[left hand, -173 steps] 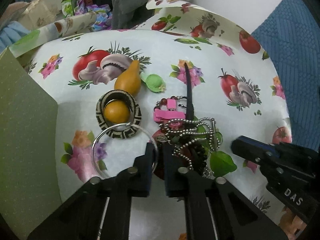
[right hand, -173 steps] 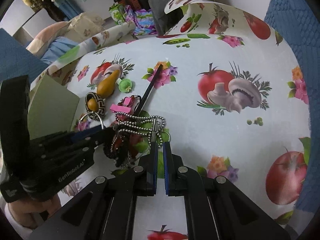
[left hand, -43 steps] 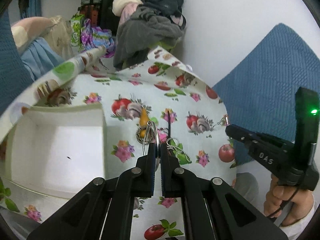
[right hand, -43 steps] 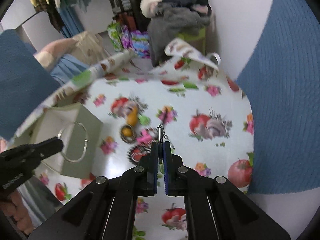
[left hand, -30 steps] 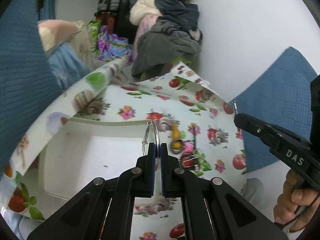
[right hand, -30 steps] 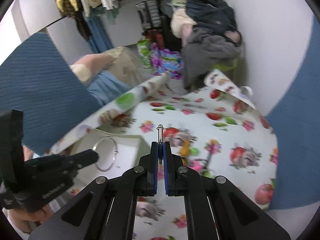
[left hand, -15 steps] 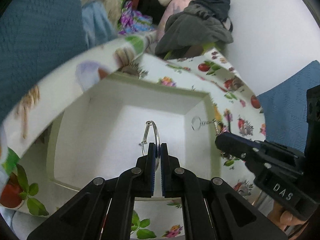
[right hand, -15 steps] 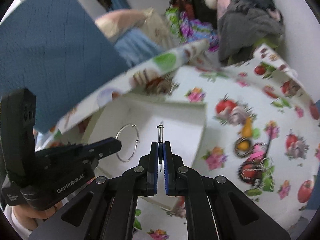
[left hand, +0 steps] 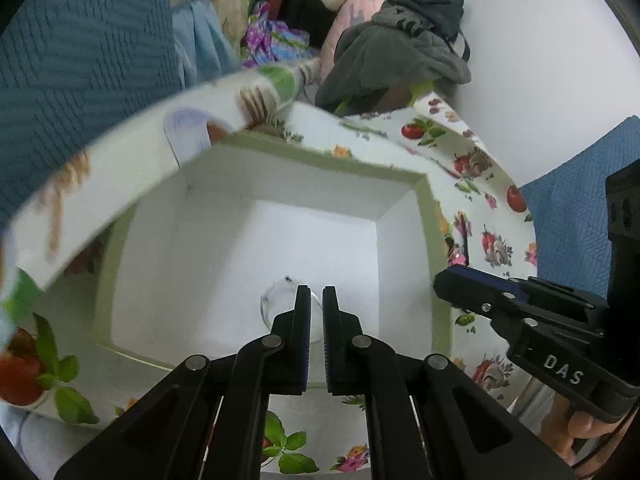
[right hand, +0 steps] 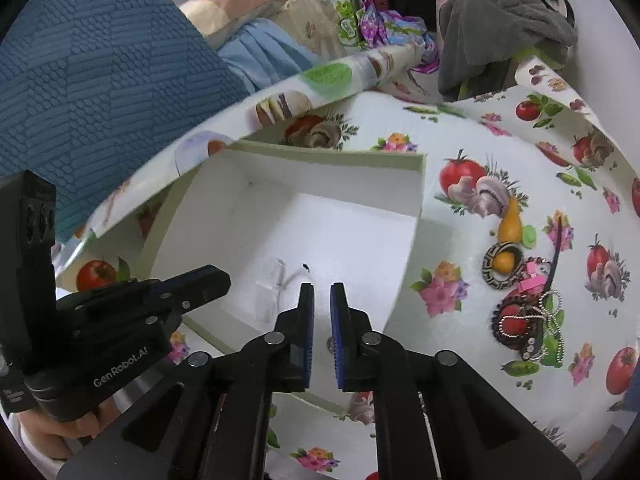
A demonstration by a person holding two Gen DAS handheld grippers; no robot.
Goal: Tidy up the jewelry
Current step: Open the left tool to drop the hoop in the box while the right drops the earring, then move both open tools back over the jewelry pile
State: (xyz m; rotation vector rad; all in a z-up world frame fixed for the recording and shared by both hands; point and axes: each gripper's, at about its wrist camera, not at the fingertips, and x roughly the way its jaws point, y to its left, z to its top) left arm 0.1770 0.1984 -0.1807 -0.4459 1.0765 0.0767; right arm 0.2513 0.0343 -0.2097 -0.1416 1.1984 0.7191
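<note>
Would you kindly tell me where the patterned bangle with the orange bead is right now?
In the right wrist view, the patterned bangle lies on the tablecloth, right of the white box, just below the yellow pear-shaped piece and above the jewelry pile.

You see the box (right hand: pixel 416 200) at the middle left of the right wrist frame, on the counter (right hand: pixel 460 152). A bangle (left hand: pixel 276 300) lies in it. At the right edge of that frame, well apart from the box, sits the jewelry pile (right hand: pixel 524 300), with clothes (right hand: pixel 500 20) behind at the upper right.
</note>
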